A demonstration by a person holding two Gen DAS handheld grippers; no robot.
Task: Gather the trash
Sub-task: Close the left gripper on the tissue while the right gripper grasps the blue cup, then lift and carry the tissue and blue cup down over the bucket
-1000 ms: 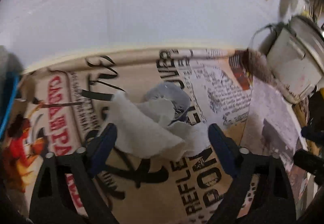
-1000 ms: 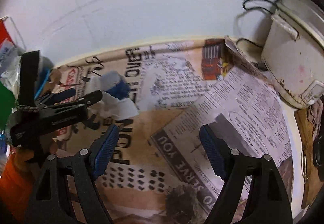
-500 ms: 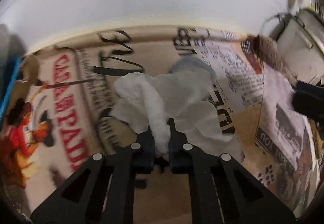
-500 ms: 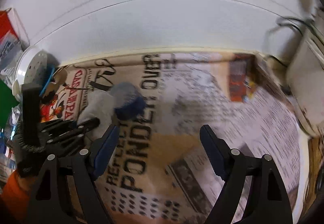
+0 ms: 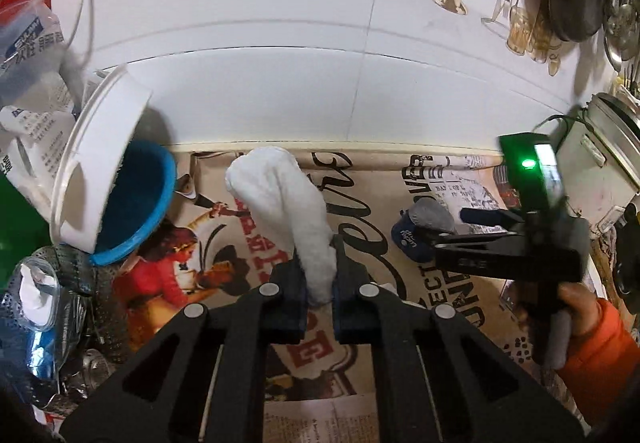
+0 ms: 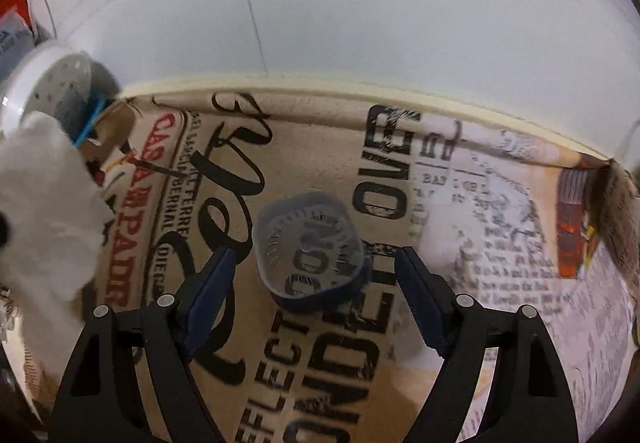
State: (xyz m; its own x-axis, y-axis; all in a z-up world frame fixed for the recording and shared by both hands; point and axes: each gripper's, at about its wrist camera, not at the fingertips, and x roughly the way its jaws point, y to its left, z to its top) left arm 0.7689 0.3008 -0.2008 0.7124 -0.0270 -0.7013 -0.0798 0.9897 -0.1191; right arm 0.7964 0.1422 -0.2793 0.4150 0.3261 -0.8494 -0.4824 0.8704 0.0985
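On the newsprint-patterned tablecloth [image 5: 400, 323] below a white wall, the left gripper [image 5: 320, 291] pinches a crumpled white tissue [image 5: 288, 203], lifted near the blue-lined bucket [image 5: 120, 199]; dropping it there looks next. The right gripper [image 6: 312, 283], fingers spread, brackets the blue plastic cup [image 6: 312, 243], ready to close.

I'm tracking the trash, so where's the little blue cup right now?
The blue cup lies on its side on the printed table cover, apart from and between the open right gripper fingers, right of the white tissue.
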